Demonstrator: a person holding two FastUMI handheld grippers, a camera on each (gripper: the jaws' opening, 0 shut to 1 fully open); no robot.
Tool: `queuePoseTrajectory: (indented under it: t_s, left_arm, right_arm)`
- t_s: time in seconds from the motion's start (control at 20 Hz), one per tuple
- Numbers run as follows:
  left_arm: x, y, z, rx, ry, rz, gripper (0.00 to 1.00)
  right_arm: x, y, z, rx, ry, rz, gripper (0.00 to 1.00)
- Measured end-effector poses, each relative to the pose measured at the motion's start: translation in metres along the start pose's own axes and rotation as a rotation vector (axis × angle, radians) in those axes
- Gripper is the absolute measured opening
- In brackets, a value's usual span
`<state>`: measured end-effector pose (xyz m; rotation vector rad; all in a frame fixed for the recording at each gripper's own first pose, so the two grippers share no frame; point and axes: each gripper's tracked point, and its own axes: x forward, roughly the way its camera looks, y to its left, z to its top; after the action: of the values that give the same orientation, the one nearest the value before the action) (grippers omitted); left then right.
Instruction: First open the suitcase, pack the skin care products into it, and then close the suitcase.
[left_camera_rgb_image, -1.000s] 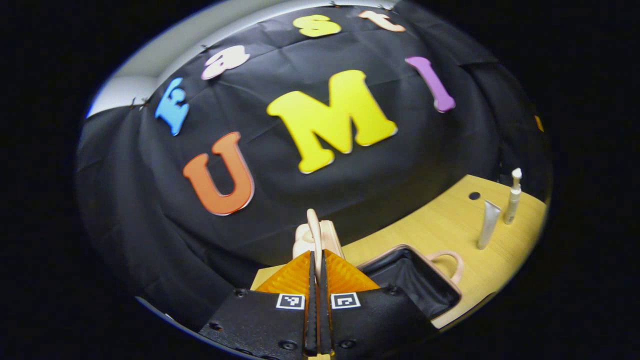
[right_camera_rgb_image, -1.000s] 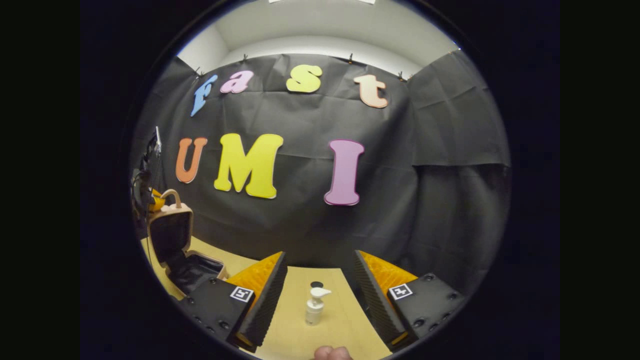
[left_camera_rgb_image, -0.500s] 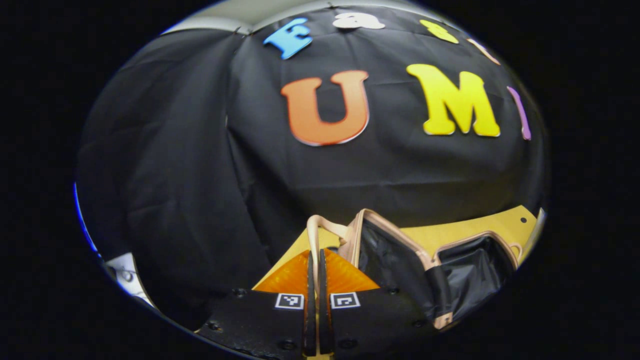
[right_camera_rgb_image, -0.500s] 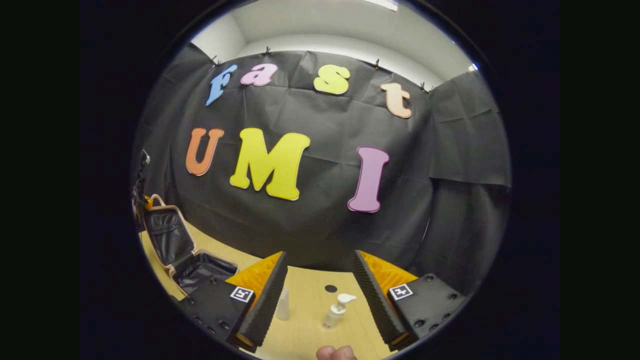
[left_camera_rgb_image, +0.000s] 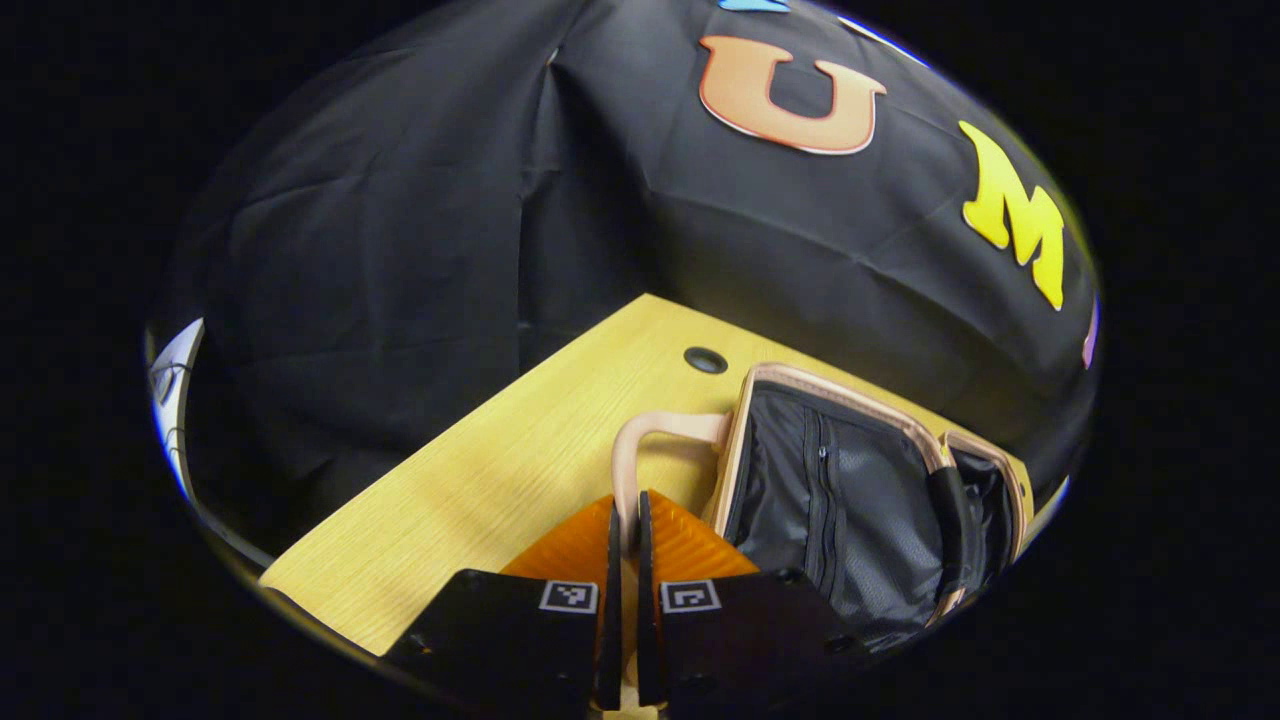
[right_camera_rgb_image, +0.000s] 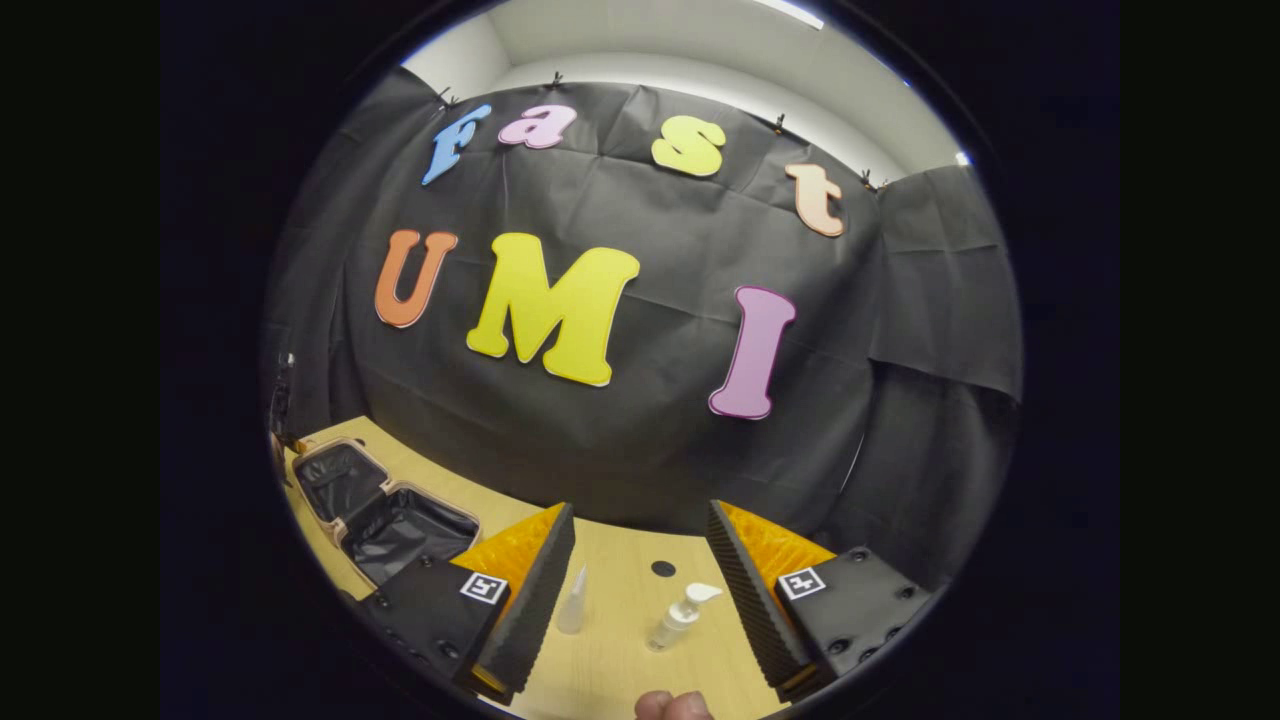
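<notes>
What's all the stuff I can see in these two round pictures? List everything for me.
suitcase: one, beige shell with black lining, lying open on the table's left part
suitcase handle: one, beige, on the lid's edge, pinched by the left gripper
pump bottle: one, white, upright on the table ahead of the right gripper
tube: one, pale, upright, left of the pump bottle
table: one, light wood, with a dark round hole
left gripper: one, shut on the handle
right gripper: one, open above the table
fingertip: the person's, bottom edge of right gripper view

suitcase lid (left_camera_rgb_image: 830, 490): swung from upright to flat | left gripper (left_camera_rgb_image: 625, 530): lowered with handle (left_camera_rgb_image: 650, 440)
</notes>
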<state>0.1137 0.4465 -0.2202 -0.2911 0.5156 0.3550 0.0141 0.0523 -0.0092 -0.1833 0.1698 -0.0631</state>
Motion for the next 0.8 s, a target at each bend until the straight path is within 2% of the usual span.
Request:
queuePoseTrajectory:
  t_s: [0.05, 0.1, 0.15, 0.2, 0.3, 0.45, 0.6, 0.8]
  left_arm:
    - [-0.003, 0.002, 0.0, 0.019, 0.013, 0.017, 0.12]
    - [-0.003, 0.009, -0.001, 0.056, 0.024, 0.065, 0.14]
    - [-0.012, 0.011, 0.002, 0.092, 0.023, 0.086, 0.26]
    - [-0.022, 0.0, 0.01, 0.102, 0.012, 0.075, 0.37]
    - [-0.054, -0.031, 0.032, 0.13, -0.055, 0.049, 0.54]
    - [-0.097, -0.083, 0.064, 0.189, -0.194, 0.045, 0.94]
    - [-0.152, -0.167, 0.072, 0.21, -0.293, -0.031, 0.98]
    - [-0.201, -0.286, 0.022, 0.21, -0.283, -0.154, 0.98]
  right_arm:
    - [0.001, 0.003, -0.002, 0.006, 0.006, 0.004, 0.8]
    - [0.0, 0.005, -0.003, 0.015, 0.008, 0.011, 0.8]
    - [0.001, 0.006, -0.005, 0.025, 0.007, 0.014, 0.8]
    - [0.001, 0.006, -0.006, 0.035, 0.005, 0.014, 0.8]
    - [0.002, 0.006, -0.01, 0.061, 0.01, 0.024, 0.8]
    - [0.001, -0.002, -0.016, 0.105, 0.008, 0.038, 0.8]
    - [-0.002, -0.015, -0.023, 0.134, 0.003, 0.065, 0.8]
    - [-0.005, -0.045, -0.047, 0.166, 0.029, 0.072, 0.8]
